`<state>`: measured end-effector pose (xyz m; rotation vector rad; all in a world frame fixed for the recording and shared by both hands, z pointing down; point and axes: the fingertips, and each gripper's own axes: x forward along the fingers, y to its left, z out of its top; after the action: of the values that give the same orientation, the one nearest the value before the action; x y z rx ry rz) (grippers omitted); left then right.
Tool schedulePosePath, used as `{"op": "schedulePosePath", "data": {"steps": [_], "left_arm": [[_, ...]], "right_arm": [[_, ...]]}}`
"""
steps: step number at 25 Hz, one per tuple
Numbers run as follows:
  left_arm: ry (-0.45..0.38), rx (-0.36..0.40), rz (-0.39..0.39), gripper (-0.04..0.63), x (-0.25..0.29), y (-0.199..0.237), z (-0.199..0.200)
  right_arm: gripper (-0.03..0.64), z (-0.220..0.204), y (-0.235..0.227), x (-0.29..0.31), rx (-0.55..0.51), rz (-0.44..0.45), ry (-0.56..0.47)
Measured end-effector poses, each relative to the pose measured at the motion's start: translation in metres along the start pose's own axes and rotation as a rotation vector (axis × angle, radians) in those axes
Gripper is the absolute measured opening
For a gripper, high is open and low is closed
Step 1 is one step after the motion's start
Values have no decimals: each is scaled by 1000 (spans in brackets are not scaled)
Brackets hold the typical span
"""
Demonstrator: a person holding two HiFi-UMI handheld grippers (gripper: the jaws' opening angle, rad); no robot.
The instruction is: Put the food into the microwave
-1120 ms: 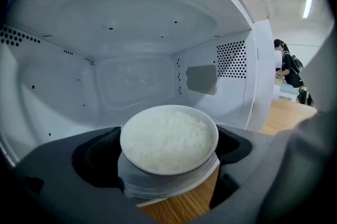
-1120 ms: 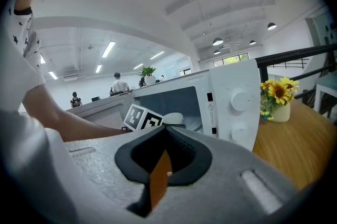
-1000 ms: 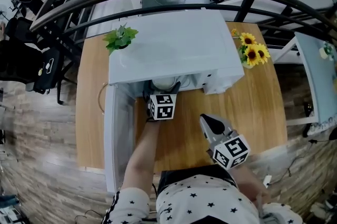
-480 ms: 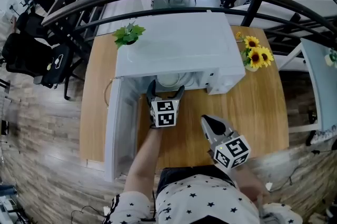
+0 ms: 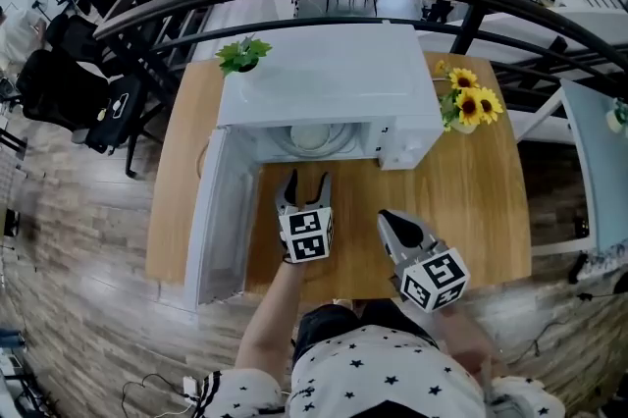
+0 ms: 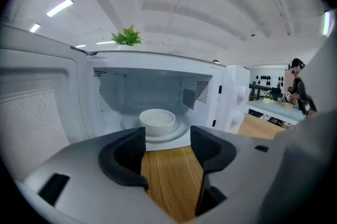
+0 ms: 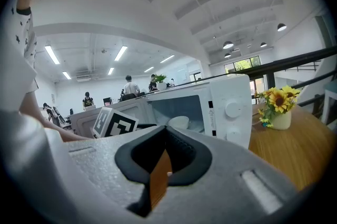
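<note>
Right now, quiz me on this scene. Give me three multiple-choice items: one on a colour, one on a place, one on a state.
1. The flowers are:
A. red
B. yellow
C. white

2. The bowl sits:
A. inside the microwave
B. beside the flowers
C. on top of the microwave

3. The door is:
A. shut
B. taken off
C. swung open

Answers:
1. B: the petals are yellow with dark centres in the head view.
2. A: the left gripper view shows it in the middle of the cavity.
3. C: it stands out to the left in the head view, which leaves the cavity exposed.
</note>
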<state>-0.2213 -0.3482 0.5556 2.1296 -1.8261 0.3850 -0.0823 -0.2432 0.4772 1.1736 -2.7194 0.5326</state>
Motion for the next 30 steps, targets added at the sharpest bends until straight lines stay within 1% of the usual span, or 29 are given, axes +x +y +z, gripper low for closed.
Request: {"op": "schedulePosePath", "data": {"steps": [5,8,12,16,21,26,30], "left_arm": [[-32,-41,39,174,-45,-18,-4],[-67,-45,51,105,-71,-29,0],[-106,-68,56,44,-107,-44,1],[-128,-78,70,28,-146,-56,0],[-129,-90,82,12,-185,-71,-10],[-120,-96,41,6,-218,-92,-22],[-123,-86,36,6,-242,-107,-30]], "right_arm": [[5,-3,7,-33,-18,14,-8],[6,-5,9,-51,-21,11,-17],[6,-9,13,-74,-27,10,-28],[5,-12,24,-98,-31,13,-43],[6,-17,39,-125,-36,24,-60],[6,-23,53,-150,-46,31,-81],[6,-30,61,-170,-51,34,-93]]}}
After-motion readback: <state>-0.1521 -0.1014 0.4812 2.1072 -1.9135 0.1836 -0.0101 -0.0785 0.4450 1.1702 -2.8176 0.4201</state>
